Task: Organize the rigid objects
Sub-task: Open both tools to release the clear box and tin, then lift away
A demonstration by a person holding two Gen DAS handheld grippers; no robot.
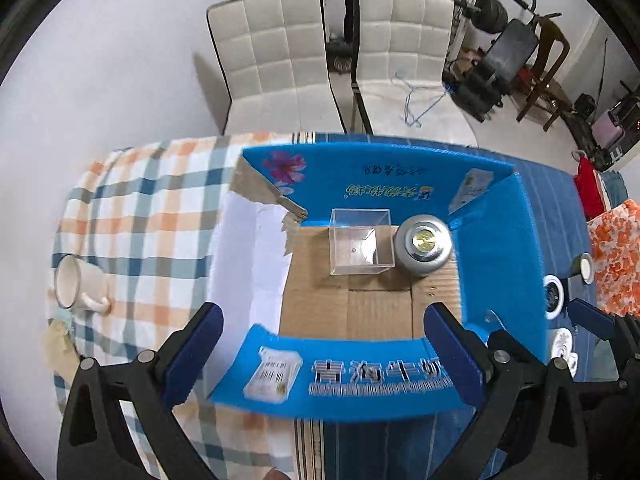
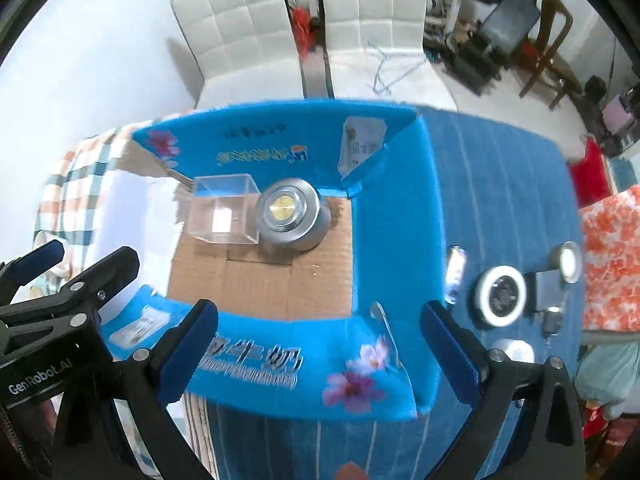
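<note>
A blue cardboard box (image 1: 500, 240) (image 2: 396, 216) stands open on the table. Inside it, against the far wall, sit a clear plastic cube (image 1: 360, 242) (image 2: 224, 210) and a grey round tin with a gold centre (image 1: 424, 244) (image 2: 290, 214). My left gripper (image 1: 324, 344) is open and empty above the box's near wall. My right gripper (image 2: 320, 344) is open and empty above the near right corner. A white mug (image 1: 78, 286) lies on the checked cloth left of the box. A white ring-shaped object (image 2: 500, 296) (image 1: 554, 295), a small round tin (image 2: 568, 262) (image 1: 586, 268) and other small items lie right of the box.
The table has a checked cloth (image 1: 152, 208) on the left and a blue striped cloth (image 2: 500, 184) on the right. Two white chairs (image 1: 276, 60) stand behind the table. An orange patterned cloth (image 2: 612, 260) lies at the right edge. Gym equipment (image 1: 508, 52) stands at the back right.
</note>
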